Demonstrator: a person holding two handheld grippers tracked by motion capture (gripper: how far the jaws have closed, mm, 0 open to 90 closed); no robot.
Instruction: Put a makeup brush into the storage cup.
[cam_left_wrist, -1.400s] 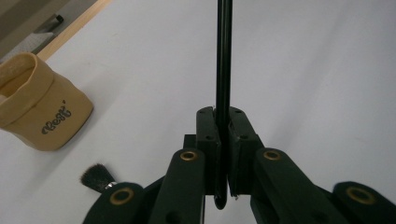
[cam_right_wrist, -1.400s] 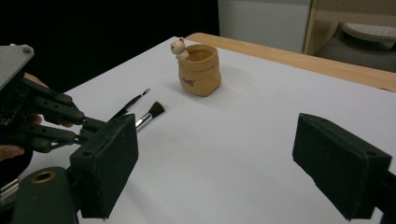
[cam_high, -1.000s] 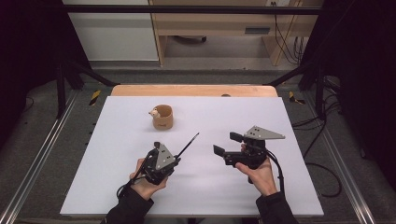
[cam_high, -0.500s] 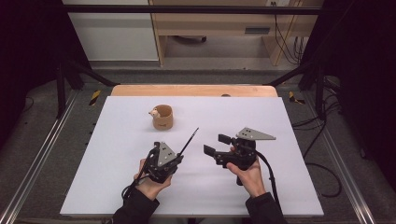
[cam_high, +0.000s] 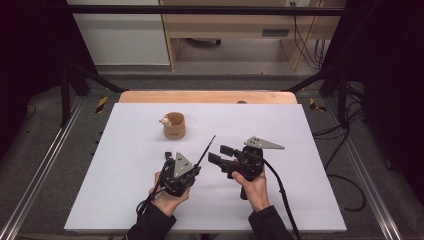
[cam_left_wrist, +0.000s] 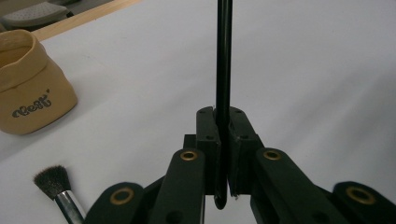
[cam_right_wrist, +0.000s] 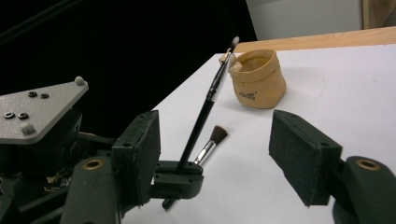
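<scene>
Right gripper (cam_high: 216, 154) has shifted left toward the left one since the earlier frame, and its jaws have just been narrowing; in the right gripper view they stand apart with nothing between the pads yet. Left gripper (cam_left_wrist: 223, 156) hasn't budged: jaws clamped tight on the lower end of a thin black makeup brush (cam_left_wrist: 223, 56), stem running straight out past the pads, tip angled up and away over the table (cam_high: 310, 165).

Right jaws sit just beside that stem, roughly level with it, so this reads as a handover or a regrip of the thin brush. Not yet made.

Second brush, a short powder brush (cam_right_wrist: 211, 142) with metal ferrule and dark bristles, lies flat on the table just beside the left gripper, untouched.

Tan fabric pouch (cam_high: 174, 125) stands upright farther back, mouth open, with something small poking over its rim; can't tell what.

My read: early stage. Both brushes out of the pouch, one in hand, one lying loose.
</scene>
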